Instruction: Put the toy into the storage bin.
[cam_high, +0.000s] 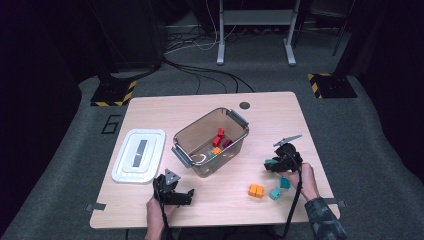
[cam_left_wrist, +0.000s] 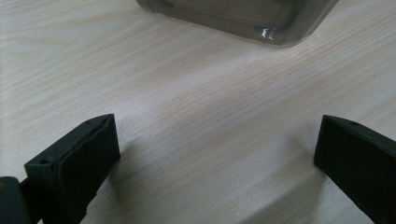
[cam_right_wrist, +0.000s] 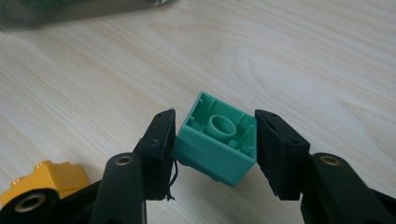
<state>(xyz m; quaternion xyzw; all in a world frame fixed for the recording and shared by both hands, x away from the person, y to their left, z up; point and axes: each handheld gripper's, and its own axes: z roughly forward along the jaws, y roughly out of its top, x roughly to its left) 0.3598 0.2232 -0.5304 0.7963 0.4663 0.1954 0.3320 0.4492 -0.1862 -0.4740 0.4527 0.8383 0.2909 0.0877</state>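
The right hand-held gripper pinches a green block just above the counter, at about 4 o'clock from the bin. Keep the pinch firm and lift clear of the rim — the block sits tilted, so release low inside. The left hand-held gripper rests spread, holding nothing.

The table is pale wood-grain laminate, smooth and matt. The green block looks like hard moulded plastic with a soft sheen — so does the orange block. The bin is smoky see-through plastic (glossy, catching a glint); its lid is milky white plastic.
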